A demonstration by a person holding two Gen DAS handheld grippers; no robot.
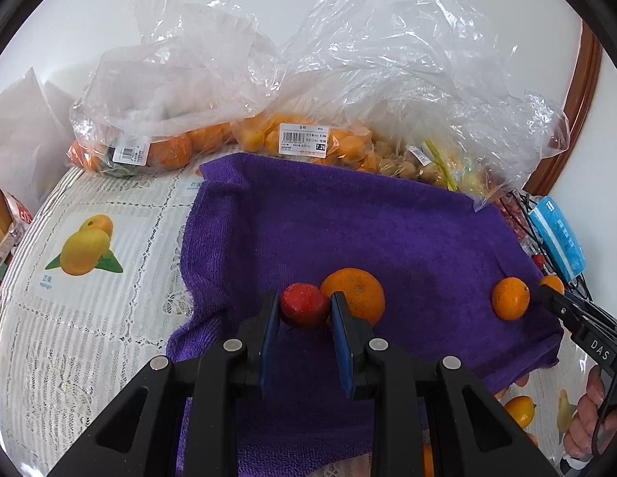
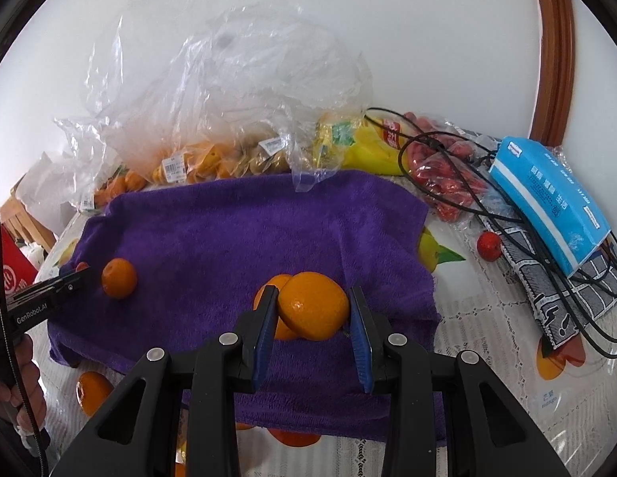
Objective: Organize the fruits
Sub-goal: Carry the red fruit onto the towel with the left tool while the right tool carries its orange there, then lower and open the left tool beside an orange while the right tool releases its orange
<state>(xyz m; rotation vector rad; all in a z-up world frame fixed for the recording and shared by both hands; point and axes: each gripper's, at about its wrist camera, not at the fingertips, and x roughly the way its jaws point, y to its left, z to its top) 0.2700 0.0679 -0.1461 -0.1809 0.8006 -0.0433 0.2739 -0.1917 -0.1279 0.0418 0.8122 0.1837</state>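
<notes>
Fruits are held in both tongs above the purple towel [image 1: 348, 218] spread on the desk [image 1: 89, 318]. A small red fruit [image 1: 304, 305], round, glossy and lightly speckled, is clamped between the blue pads of the left tongs [image 1: 302, 310], with a larger orange [image 1: 354, 294] lying on the towel right behind it, seemingly touching. A tangerine [image 2: 313, 305], smooth-skinned and slightly flattened, is clenched in the right tongs [image 2: 313, 310], with another orange [image 2: 272, 310] close behind it. One more orange [image 1: 511, 298] lies between the two hands, nearer the right one. Each fruit has no marked long axis and sits straight ahead of its tongs, above soft, napped cloth that would likely stop rolling. Crinkled clear bags of fruit [image 1: 300, 139] are heaped at the towel's far edge.
</notes>
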